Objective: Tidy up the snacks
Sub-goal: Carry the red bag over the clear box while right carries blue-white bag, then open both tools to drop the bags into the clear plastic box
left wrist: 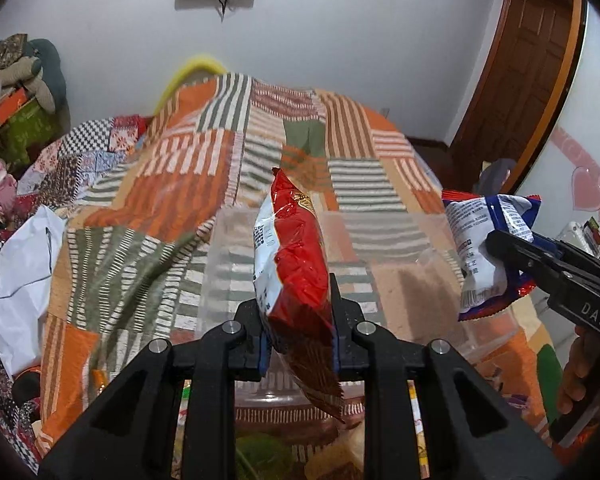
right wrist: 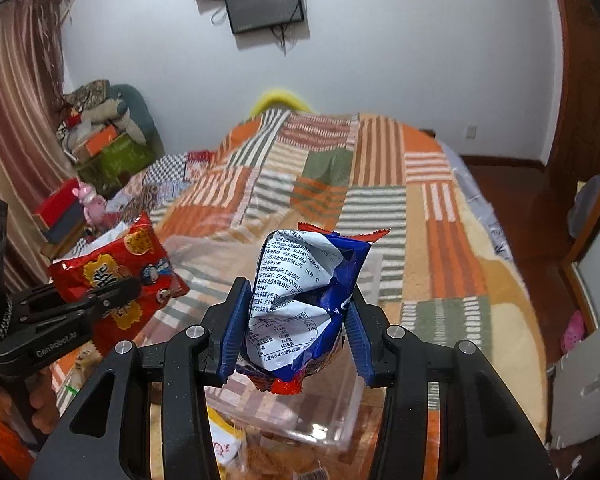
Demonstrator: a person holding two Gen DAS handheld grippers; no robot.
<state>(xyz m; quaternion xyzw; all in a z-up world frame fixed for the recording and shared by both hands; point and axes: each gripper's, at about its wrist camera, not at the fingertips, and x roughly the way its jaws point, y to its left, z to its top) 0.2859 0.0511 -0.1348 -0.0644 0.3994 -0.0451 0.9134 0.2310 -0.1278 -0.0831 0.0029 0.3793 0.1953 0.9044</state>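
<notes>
Above a clear plastic bin (right wrist: 364,280) on a patchwork-quilted bed (left wrist: 340,136): left gripper (left wrist: 300,344) clamped tight on the lower edge of a red snack packet (left wrist: 296,248), right gripper (right wrist: 296,340) part-closed around a crumpled blue-and-white snack packet (right wrist: 300,292), pads pressing its sides. Both packets aloft, well apart, over the bin's near end. Light, soft, crinkly foil, likely slippery and fragile inside; best pinched at the sealed seams, gently.
</notes>
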